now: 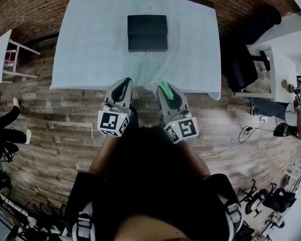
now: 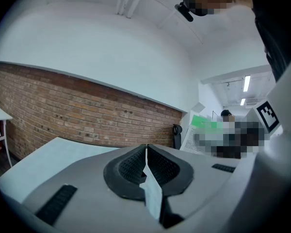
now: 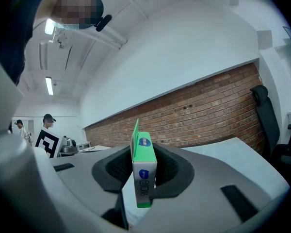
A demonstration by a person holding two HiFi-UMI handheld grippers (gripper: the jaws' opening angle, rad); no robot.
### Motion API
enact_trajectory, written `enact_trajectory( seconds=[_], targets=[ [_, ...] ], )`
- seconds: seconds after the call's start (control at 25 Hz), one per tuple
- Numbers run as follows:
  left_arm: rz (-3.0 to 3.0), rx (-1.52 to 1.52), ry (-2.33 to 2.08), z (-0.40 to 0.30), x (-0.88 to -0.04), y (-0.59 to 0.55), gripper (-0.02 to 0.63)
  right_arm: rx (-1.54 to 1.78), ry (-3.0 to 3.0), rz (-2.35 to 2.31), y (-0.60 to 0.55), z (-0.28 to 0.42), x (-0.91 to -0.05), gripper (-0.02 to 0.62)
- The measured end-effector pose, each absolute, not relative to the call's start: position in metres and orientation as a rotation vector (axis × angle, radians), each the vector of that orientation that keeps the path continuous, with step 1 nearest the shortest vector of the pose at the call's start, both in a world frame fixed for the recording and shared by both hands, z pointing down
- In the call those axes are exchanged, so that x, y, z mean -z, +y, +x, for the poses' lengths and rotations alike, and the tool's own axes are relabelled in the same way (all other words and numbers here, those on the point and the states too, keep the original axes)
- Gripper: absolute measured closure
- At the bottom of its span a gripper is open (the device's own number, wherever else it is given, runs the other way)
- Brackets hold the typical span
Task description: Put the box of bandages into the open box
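The right gripper (image 1: pixel 168 90) is clamping the bandage box (image 3: pixel 144 176) across its broad faces; likely light, crushable cardboard. The left gripper (image 2: pixel 146 171) is pinching a white slip (image 2: pixel 153 194).

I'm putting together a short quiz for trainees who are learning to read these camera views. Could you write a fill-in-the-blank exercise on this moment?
1. The right gripper clamps a cardboard box of bandages, coloured white and ____.
2. The left gripper holds no box, and its jaws are ____.
3. On the pale cloth-covered table rests one rectangular box, coloured ____.
4. The wall behind the table is built of red ____.

Missing words: green; shut; black; brick.
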State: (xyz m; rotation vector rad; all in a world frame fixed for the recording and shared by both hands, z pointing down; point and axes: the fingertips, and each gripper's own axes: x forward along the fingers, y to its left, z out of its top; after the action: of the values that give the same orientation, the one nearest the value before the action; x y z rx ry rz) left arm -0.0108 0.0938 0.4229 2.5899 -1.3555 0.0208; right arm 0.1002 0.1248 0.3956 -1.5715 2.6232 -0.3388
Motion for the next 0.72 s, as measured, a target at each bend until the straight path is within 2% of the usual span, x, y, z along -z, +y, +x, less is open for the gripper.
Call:
enact_trajectory(
  seconds=[0.72],
  targets=[
    [2.633, -0.008, -1.206, -0.062, -0.428, -0.034, 0.568, 0.351, 2.571, -1.740, 0.007, 0.044, -0.402, 0.492]
  ],
)
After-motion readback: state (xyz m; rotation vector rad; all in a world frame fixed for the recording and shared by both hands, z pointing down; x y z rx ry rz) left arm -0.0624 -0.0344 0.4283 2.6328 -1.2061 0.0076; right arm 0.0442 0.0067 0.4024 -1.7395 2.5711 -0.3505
